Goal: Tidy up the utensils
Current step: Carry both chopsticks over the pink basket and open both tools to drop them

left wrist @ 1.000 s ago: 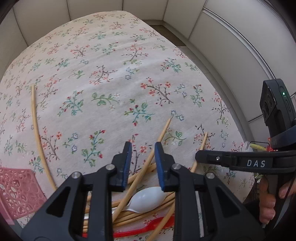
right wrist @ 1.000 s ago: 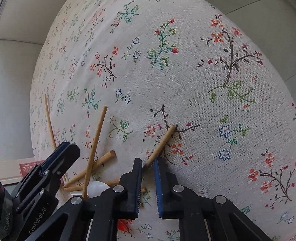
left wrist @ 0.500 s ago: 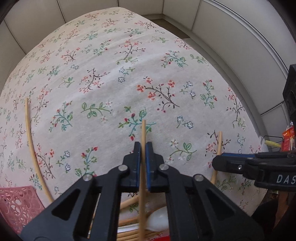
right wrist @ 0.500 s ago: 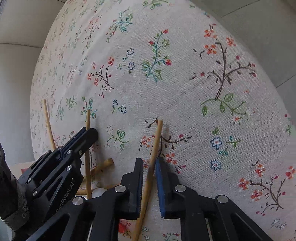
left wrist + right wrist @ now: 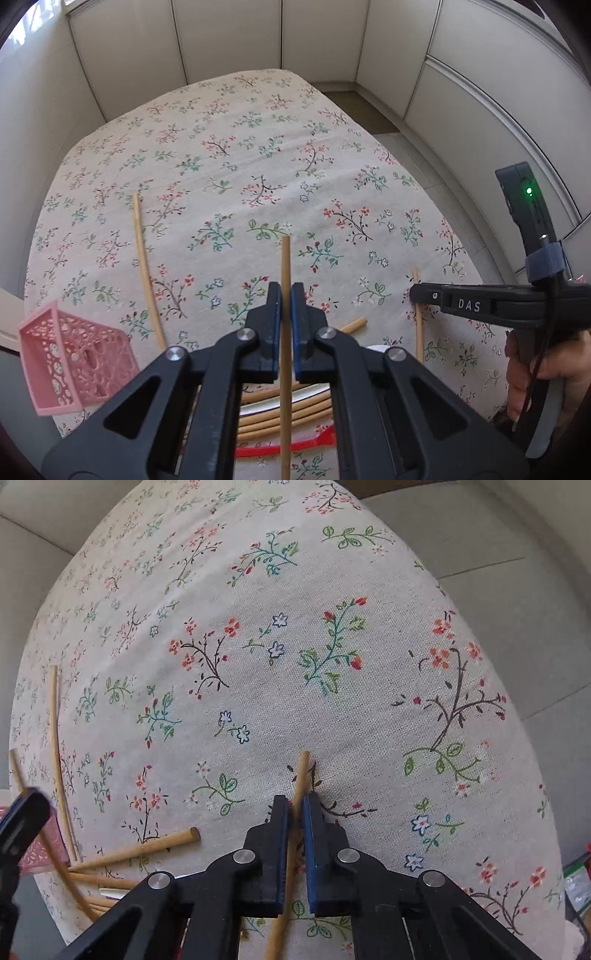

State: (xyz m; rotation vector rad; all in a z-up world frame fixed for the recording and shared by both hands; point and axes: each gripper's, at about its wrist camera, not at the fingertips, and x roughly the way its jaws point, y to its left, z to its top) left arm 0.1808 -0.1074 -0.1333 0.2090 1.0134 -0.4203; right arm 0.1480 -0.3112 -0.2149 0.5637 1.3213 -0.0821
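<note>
Left hand-held gripper (image 5: 284, 295) clenched on one wooden chopstick (image 5: 285, 266), lifted clear of the floral-cloth bench (image 5: 229, 147) and running straight up between the blue pads; right hand-held gripper (image 5: 296, 805) likewise clamped on a second chopstick (image 5: 301, 771), its tip touching or just above the cloth. Taking the pink basket (image 5: 70, 362) as landmark: a lone chopstick (image 5: 146, 273) lies just right of it, and the chopstick pile (image 5: 284, 413), with a red utensil (image 5: 258, 448), sits farther right, under the left gripper.

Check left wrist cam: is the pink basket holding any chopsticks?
No. The pink basket lies tipped at the table's left edge with nothing visible in it; the loose chopsticks lie outside on the cloth.
</note>
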